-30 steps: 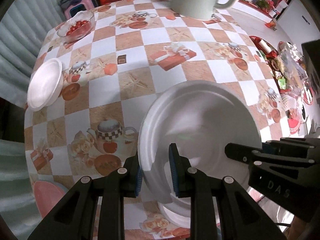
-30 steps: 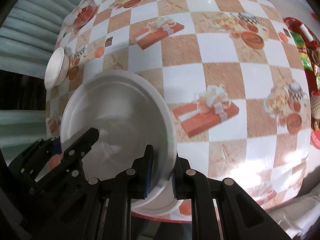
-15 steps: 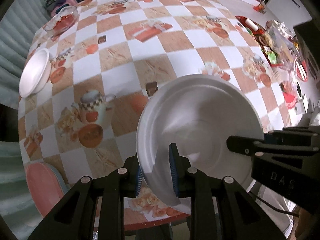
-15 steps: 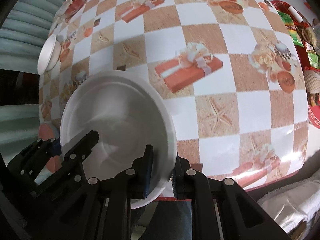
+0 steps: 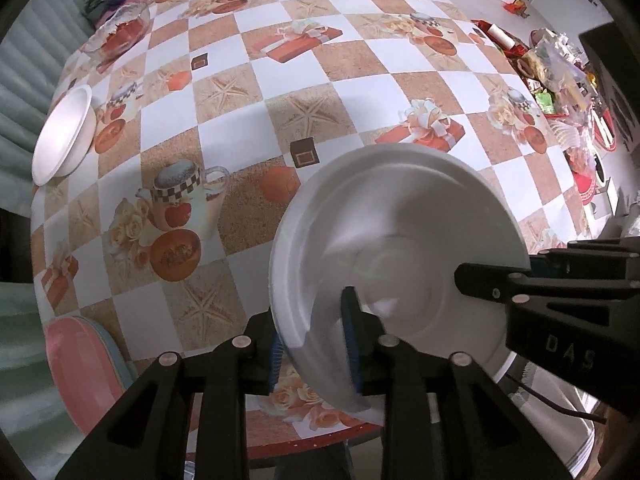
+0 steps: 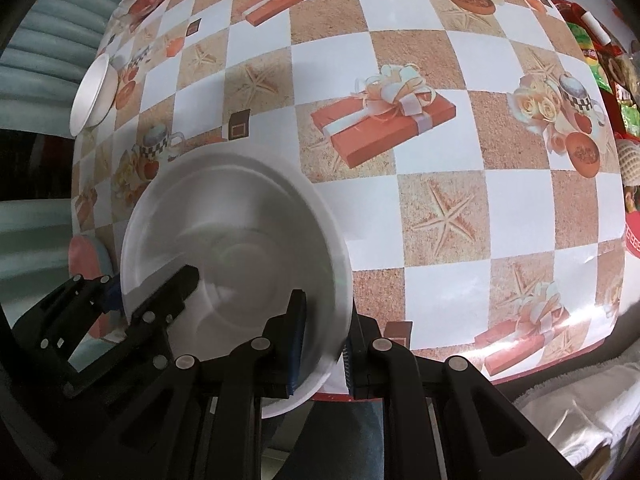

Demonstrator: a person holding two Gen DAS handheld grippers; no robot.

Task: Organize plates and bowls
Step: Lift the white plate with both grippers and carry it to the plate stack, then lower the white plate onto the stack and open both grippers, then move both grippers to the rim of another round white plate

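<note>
Lifted and drawn back toward the near table edge since a second ago, the plate [image 5: 400,240] is now held above the tablecloth [image 5: 320,92]. It is gripped on opposite rims by the left gripper [image 5: 314,340] and right gripper [image 6: 320,344], each clamped on it. A bowl [image 5: 64,136] is seen at the far left edge, well apart.

A big white plate [image 5: 396,248] with a raised rim is held up in the air over the near edge of the surface [image 5: 360,92]. It is tilted, so its round inside shows. Jaws pinch its rim on two sides. A small white bowl [image 5: 64,136] sits upright at the left edge of the surface, far from the plate and empty inside.
</note>
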